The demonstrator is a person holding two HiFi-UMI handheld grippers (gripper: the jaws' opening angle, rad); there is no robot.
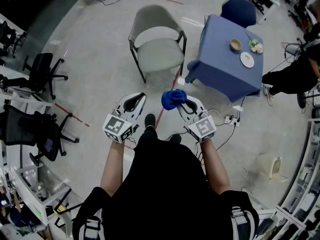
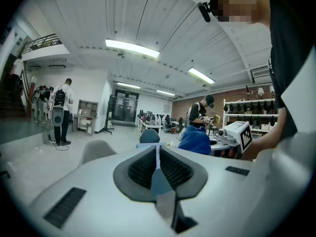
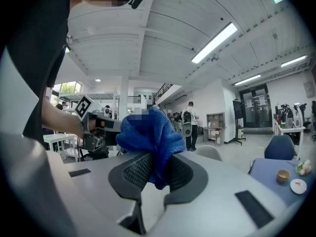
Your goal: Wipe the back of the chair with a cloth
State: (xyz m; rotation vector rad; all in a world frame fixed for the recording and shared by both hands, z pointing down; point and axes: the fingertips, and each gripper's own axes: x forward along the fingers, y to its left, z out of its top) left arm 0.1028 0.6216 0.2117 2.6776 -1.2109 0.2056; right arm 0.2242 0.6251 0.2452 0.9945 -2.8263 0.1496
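A grey armchair [image 1: 156,43] with black legs stands on the floor ahead of me, its curved back [image 1: 150,15] on the far side. My right gripper [image 1: 181,102] is shut on a bunched blue cloth [image 1: 173,99], held well short of the chair. In the right gripper view the cloth [image 3: 149,135] bulges up between the jaws. My left gripper [image 1: 137,100] is beside it, shut with nothing between its jaws; the left gripper view shows the pads [image 2: 170,168] pressed together. The chair's back [image 2: 96,150] peeks over the left gripper's body there.
A table under a blue cloth [image 1: 225,59] stands right of the chair, with a bowl [image 1: 235,45] and plate [image 1: 247,59], and a blue chair [image 1: 239,10] behind it. Black office chairs [image 1: 42,71] are at the left. Cables and a power strip [image 1: 230,119] lie on the floor at right.
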